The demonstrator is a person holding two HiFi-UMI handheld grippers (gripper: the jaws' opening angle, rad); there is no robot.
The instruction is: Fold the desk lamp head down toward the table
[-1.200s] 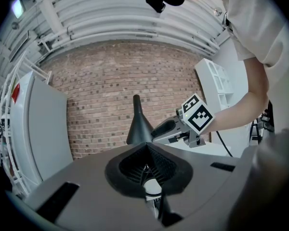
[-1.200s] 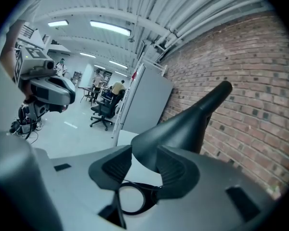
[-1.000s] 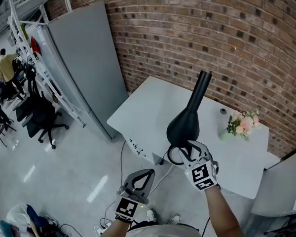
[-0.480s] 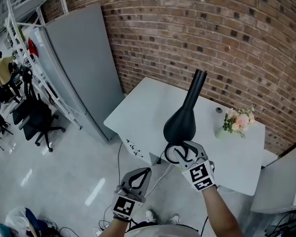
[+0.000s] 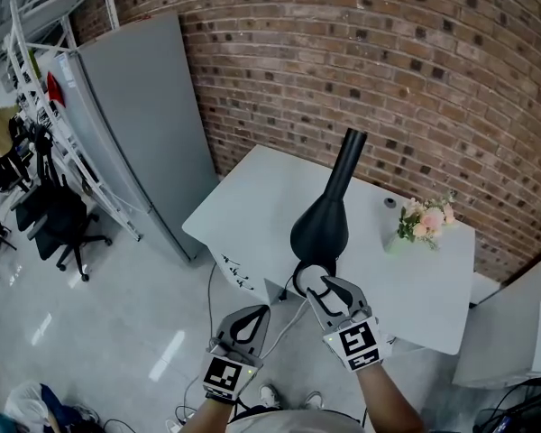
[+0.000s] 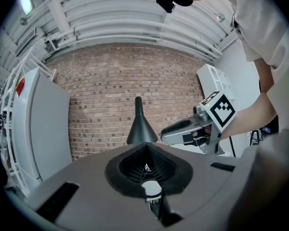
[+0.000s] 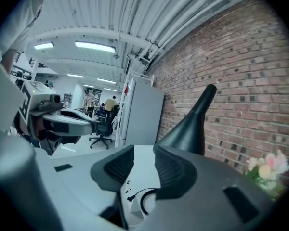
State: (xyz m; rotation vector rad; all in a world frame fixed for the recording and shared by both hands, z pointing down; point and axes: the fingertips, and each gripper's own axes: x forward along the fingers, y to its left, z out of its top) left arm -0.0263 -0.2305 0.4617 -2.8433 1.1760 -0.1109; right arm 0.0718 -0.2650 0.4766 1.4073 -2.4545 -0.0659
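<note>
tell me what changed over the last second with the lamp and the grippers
The right gripper drew back from the desk lamp head toward the person, its jaws closing a little with nothing between them. The lamp head stayed raised, not folded down. The left gripper stayed low and shut, and the flowers kept their place on the table.

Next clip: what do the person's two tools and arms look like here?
Both the left tool and right tool are grey plastic with black ribbed pads on tapering jaws. Each carries a white cube printed with black square markers. No cables show on them. Forearms are bare below a white short-sleeved shirt.
</note>
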